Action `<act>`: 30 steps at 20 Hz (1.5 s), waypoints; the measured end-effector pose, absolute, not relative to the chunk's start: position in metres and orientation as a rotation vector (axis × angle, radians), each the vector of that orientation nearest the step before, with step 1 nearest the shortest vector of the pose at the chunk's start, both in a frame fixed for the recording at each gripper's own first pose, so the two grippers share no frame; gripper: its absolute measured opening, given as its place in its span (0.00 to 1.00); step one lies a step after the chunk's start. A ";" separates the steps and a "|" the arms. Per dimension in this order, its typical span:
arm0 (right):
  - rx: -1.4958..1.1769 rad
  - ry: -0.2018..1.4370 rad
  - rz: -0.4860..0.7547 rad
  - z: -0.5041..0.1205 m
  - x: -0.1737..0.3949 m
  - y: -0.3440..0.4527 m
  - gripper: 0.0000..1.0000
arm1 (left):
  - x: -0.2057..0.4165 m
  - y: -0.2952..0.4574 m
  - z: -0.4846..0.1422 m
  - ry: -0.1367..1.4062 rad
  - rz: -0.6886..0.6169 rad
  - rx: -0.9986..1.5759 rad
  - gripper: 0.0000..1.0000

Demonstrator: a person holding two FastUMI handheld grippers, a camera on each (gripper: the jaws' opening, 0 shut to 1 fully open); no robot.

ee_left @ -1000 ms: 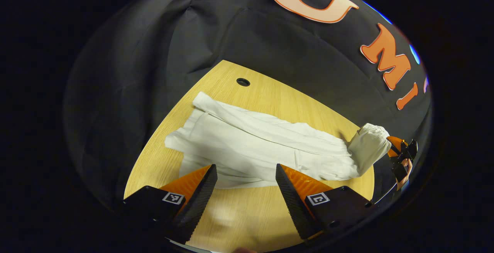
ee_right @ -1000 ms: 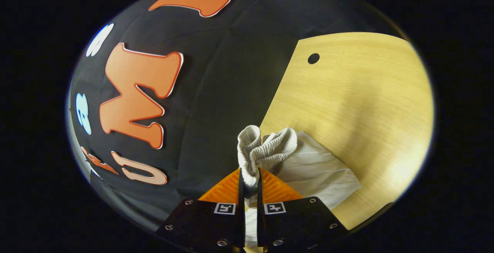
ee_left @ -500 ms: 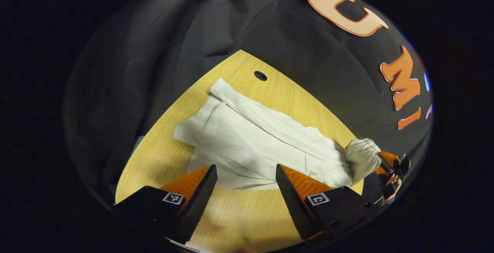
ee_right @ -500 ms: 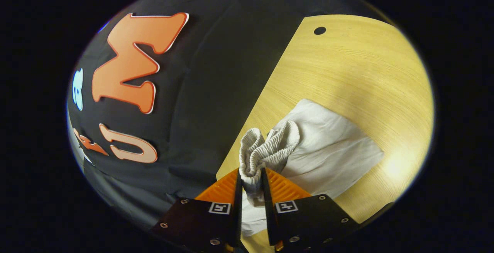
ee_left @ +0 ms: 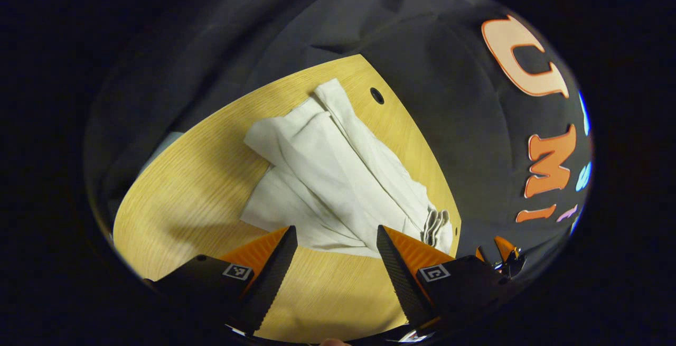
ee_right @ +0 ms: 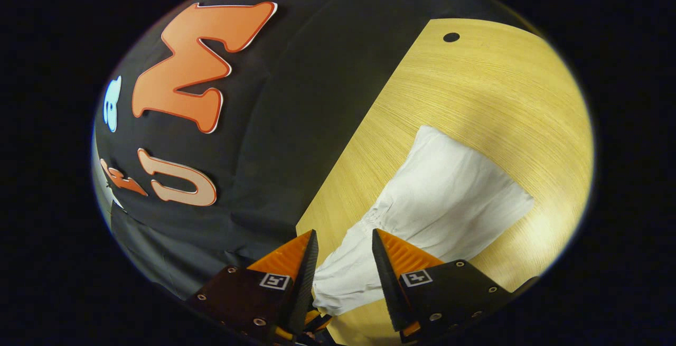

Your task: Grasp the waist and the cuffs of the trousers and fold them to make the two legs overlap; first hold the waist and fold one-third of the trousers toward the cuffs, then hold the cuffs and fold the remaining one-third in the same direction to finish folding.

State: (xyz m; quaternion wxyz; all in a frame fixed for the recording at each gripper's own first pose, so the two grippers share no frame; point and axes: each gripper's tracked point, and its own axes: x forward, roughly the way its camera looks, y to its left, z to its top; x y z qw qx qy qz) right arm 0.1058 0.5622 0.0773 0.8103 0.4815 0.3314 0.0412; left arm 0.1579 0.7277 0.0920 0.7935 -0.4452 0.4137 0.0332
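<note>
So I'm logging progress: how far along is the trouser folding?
The white cloth trousers lie on the light wooden table, legs roughly overlapped and the gathered waist set down. Both the left tool and right tool are open, gripping nothing. Both thirds folds, waist first and then cuffs, remain.

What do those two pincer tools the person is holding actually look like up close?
Each is a two-fingered claw. On the left gripper and the right gripper, the fingers taper to wedge points with ribbed faces. They grow from black blocks, each bearing a small square black-and-white marker; the right one's blocks show round screw heads.
</note>
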 end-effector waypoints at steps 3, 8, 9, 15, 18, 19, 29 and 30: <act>1.019 0.711 0.073 0.078 0.103 0.553 0.68 | 0.155 0.736 0.084 0.885 0.105 -1.019 0.99; 1.023 0.690 0.030 0.081 0.102 0.531 0.70 | 0.172 0.741 0.073 0.841 0.133 -1.073 0.95; 1.027 0.681 0.020 0.082 0.102 0.526 0.70 | 0.179 0.738 0.072 0.830 0.127 -1.063 0.95; 1.022 0.683 -0.023 0.079 0.086 0.509 0.70 | 0.225 0.731 0.062 0.764 0.119 -1.000 0.84; 1.032 0.682 -0.054 0.078 0.076 0.493 0.70 | 0.228 0.734 0.050 0.792 0.175 -0.965 0.35; 1.034 0.675 -0.061 0.078 0.072 0.487 0.70 | 0.229 0.732 0.051 0.786 0.189 -0.972 0.19; 0.919 0.692 -0.082 0.069 0.055 0.432 0.81 | 0.243 0.699 0.166 0.579 0.148 -0.924 0.09; 0.886 0.699 -0.072 0.069 0.053 0.427 0.83 | 0.244 0.694 0.181 0.557 0.139 -0.912 0.07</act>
